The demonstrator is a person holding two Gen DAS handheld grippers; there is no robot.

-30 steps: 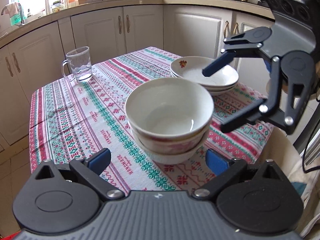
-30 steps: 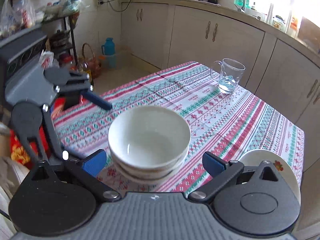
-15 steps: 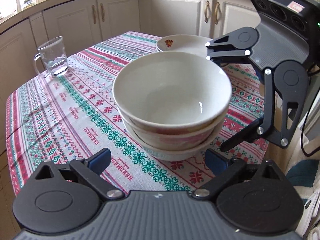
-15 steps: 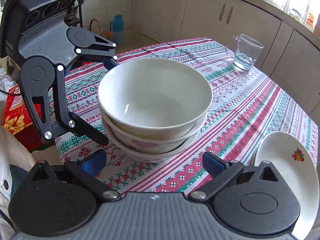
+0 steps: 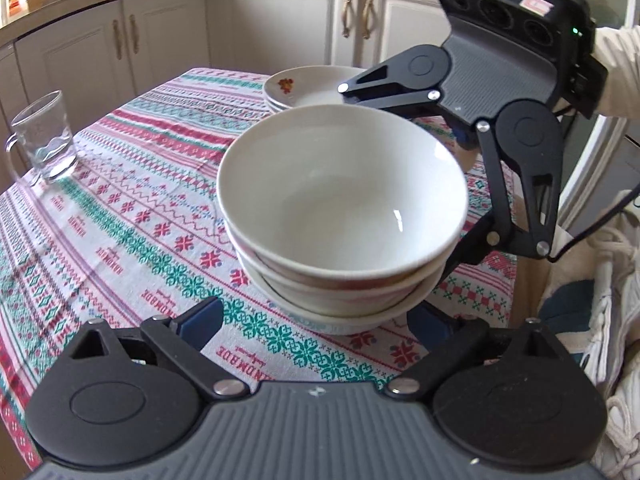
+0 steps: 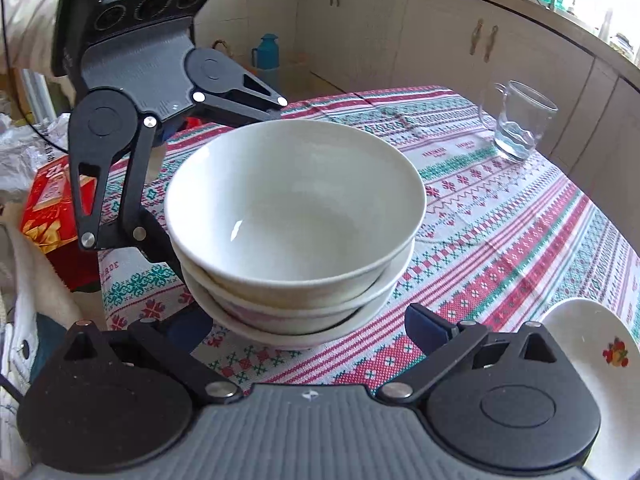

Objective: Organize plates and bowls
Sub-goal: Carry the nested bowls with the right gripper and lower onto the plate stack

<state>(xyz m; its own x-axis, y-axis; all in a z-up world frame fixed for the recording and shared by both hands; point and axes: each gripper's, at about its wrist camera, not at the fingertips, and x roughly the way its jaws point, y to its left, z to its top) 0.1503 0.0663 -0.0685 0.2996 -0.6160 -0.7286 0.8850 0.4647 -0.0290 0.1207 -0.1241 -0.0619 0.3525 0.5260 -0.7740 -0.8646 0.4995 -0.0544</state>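
Note:
A stack of three white bowls [image 5: 344,208] [image 6: 296,216] stands on the patterned tablecloth [image 5: 120,220]. My left gripper [image 5: 316,320] reaches around the base of the stack from the near side. Its jaws are closing with the stack between them, and the left blue pad is still apart from the bowls. My right gripper [image 6: 306,328] straddles the same stack from the opposite side, open, with a gap beside its right pad. Its black fingers [image 5: 392,72] show across the stack, tips hidden behind the bowls. A pile of flower-printed plates [image 5: 308,88] [image 6: 600,344] lies beyond.
A glass mug [image 5: 44,140] [image 6: 520,124] with a little water stands near the table's far corner. A red box [image 6: 48,200] sits off the table edge beside cloth and bags. Cream cabinets [image 5: 280,32] ring the room. A blue flask [image 6: 266,52] stands on the floor.
Both grippers have come down and in toward the bowl stack, which now fills each view and sits between each pair of fingers. The left jaws have narrowed a little.

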